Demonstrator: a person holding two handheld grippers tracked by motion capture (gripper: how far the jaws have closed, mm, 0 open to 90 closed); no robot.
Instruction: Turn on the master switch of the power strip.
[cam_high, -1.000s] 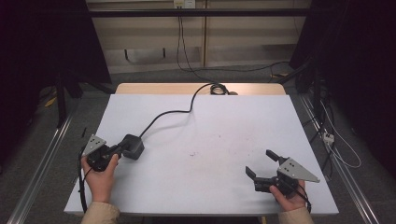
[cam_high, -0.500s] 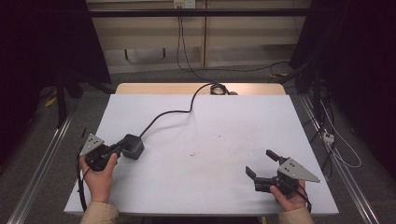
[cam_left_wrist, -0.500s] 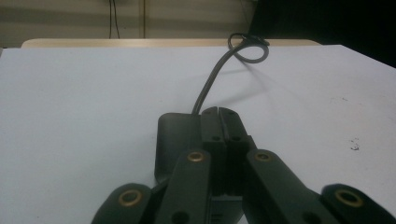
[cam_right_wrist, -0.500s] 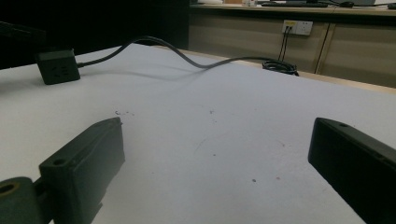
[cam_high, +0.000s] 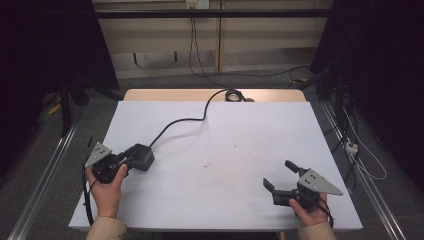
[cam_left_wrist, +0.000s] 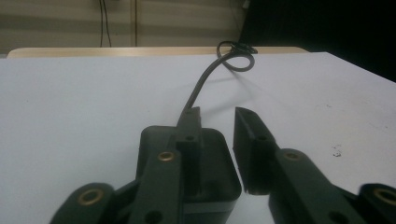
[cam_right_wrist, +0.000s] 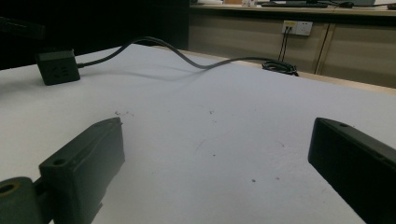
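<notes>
A black power cube (cam_high: 141, 156) lies at the left of the white table (cam_high: 225, 140), and its cable (cam_high: 190, 120) runs to a coil (cam_high: 232, 94) at the far edge. My left gripper (cam_high: 129, 158) is at the cube and its jaws have just been opening. In the left gripper view the cube (cam_left_wrist: 210, 158) sits at the left gripper (cam_left_wrist: 217, 114): one jaw lies over it and the other stands just clear of its side. My right gripper (cam_high: 278, 173) rests open near the front right corner with nothing between its jaws. In the right gripper view the right gripper (cam_right_wrist: 215, 135) faces the distant cube (cam_right_wrist: 57, 66).
Dark floor, loose cables (cam_high: 360, 150) and metal rails (cam_high: 40, 180) surround the table. A wall socket (cam_right_wrist: 298, 27) sits on the far wall. Small specks (cam_high: 207, 165) mark the table's middle.
The left gripper's jaws seem to have parted slightly at the cube. Both hands and the cube stay where they were.
</notes>
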